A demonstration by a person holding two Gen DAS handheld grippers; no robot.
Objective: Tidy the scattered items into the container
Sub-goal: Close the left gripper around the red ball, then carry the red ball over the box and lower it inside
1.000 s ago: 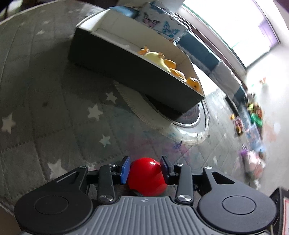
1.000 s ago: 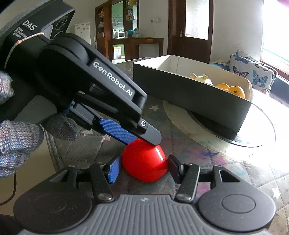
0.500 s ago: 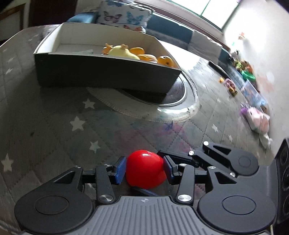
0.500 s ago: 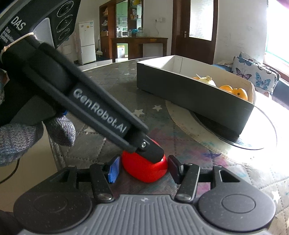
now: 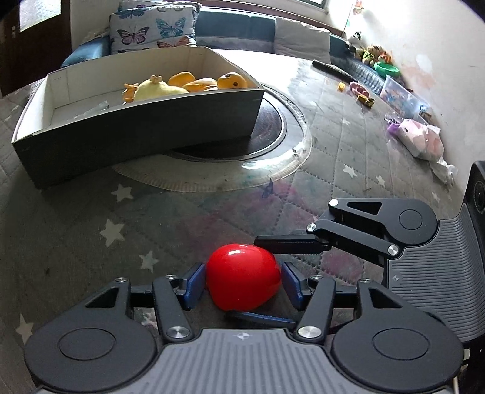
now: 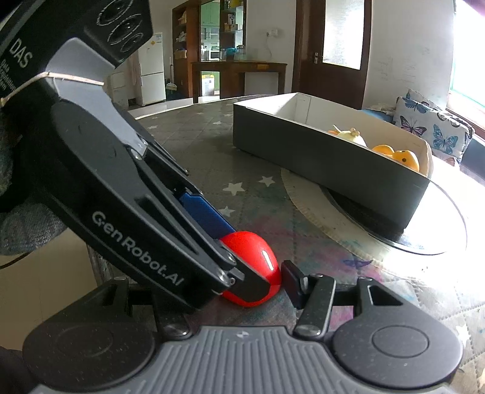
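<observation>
A glossy red toy (image 5: 242, 277) lies on the star-patterned tablecloth, also seen in the right wrist view (image 6: 257, 257). My left gripper (image 5: 242, 285) straddles it with blue pads close on both sides, the right pad a little apart. My right gripper (image 6: 242, 288) also straddles the toy from the other side, crossing the left one; its left finger is hidden behind the left gripper's body. The dark box with white inside (image 5: 145, 133) stands beyond, holding several yellow and orange plush toys (image 5: 160, 91). The box also shows in the right wrist view (image 6: 333, 157).
The box rests partly on a round glass turntable (image 5: 288, 142). A sofa with butterfly cushions (image 5: 151, 27) is behind. Toys and bags (image 5: 418, 136) lie at the far right by the wall. The table edge (image 6: 91, 260) is near at left.
The left gripper swung round the red toy, so the box now faces it squarely, and its pads have drawn slightly apart from the toy. The right gripper stayed around the toy.
</observation>
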